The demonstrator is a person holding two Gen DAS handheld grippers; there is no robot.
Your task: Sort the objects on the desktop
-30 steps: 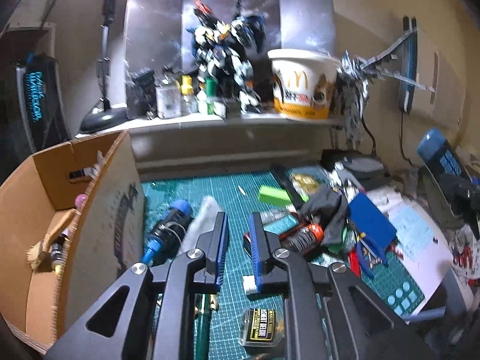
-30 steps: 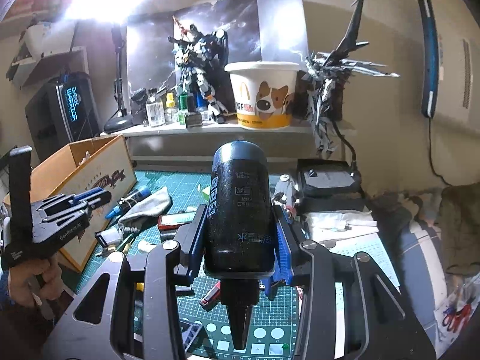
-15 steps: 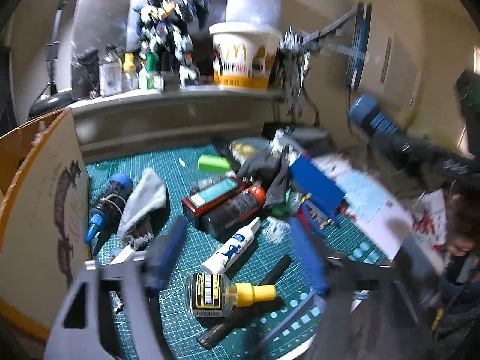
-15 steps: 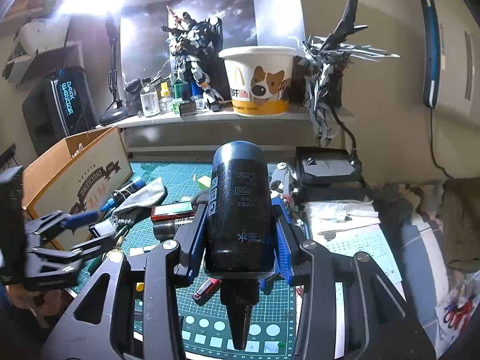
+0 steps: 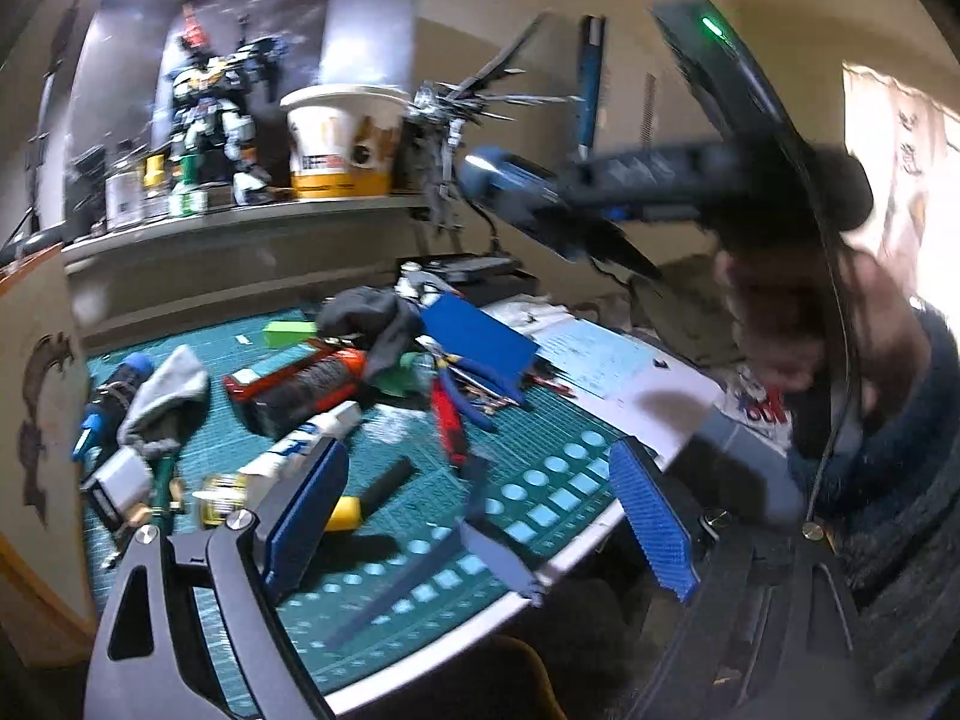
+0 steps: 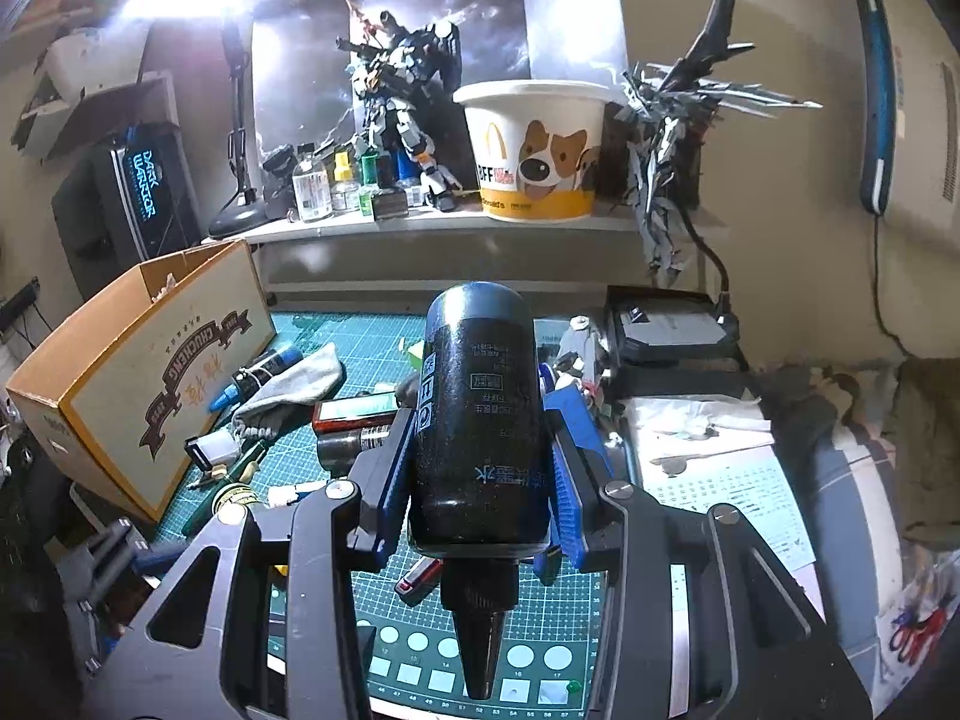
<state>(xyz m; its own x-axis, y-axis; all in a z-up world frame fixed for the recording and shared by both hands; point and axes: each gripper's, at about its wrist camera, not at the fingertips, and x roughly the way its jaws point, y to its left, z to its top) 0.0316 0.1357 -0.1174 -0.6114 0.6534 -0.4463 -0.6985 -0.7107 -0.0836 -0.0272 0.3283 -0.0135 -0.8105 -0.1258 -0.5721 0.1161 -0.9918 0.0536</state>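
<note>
**Carrying the ink bottle to the box**

Holding the bottle [image 6: 477,420] in my right gripper [image 6: 480,474], I have both blue pads clenched on its black body, nozzle pointing back toward my wrist and base pointing out over the mat [image 6: 336,330]. It hangs clear above the clutter, touching nothing else. My left gripper [image 5: 480,516] is spread wide and empty near the mat's front edge, with its view blurred.

The box [image 6: 144,372] stands open at the mat's left edge, and I judge it the likely place for this bottle. To do this well, I should keep the squeeze steady, since the smooth round body could slip or twist. I would swing left high enough to clear the cloth [image 6: 294,384] and the box's near wall, lower inside, then let go. The left gripper should stay out of that path.
</note>
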